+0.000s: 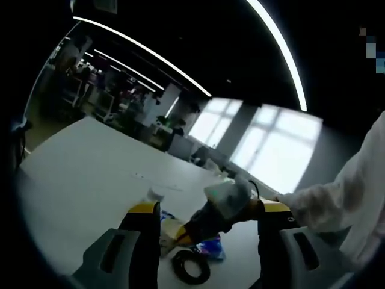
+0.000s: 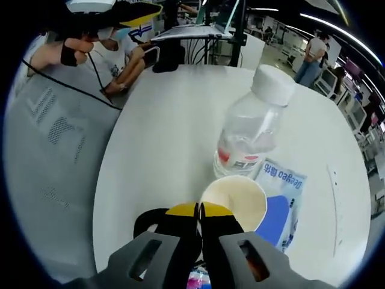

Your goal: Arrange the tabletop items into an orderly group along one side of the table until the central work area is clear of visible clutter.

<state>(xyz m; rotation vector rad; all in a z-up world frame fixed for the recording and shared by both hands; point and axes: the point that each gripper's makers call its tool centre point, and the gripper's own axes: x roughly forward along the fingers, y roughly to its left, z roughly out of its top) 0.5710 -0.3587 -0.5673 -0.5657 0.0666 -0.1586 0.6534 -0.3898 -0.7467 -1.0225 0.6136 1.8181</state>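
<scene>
Standing on the white counter [image 2: 156,156], the clear water bottle [image 2: 249,129] with its white cap is upright, its base just beside the paper cup [image 2: 236,203] in your right gripper view. A blue and white packet [image 2: 283,192] lies flat under and beside the cup. Your right gripper [image 2: 200,212] has its yellow-tipped fingers pressed together, right at the near rim of the cup; you cannot tell whether they pinch the rim. A black coiled cable [image 2: 147,220] lies just left of them.

In your left gripper view, your left gripper [image 1: 207,208] holds its fingers wide apart, gripping nothing. Between them you see the other gripper, a sleeved arm [image 1: 337,198] behind it, the bottle [image 1: 225,195], the cup [image 1: 170,232], the packet [image 1: 210,247] and the black cable ring [image 1: 190,266] clustered near the counter's edge.
</scene>
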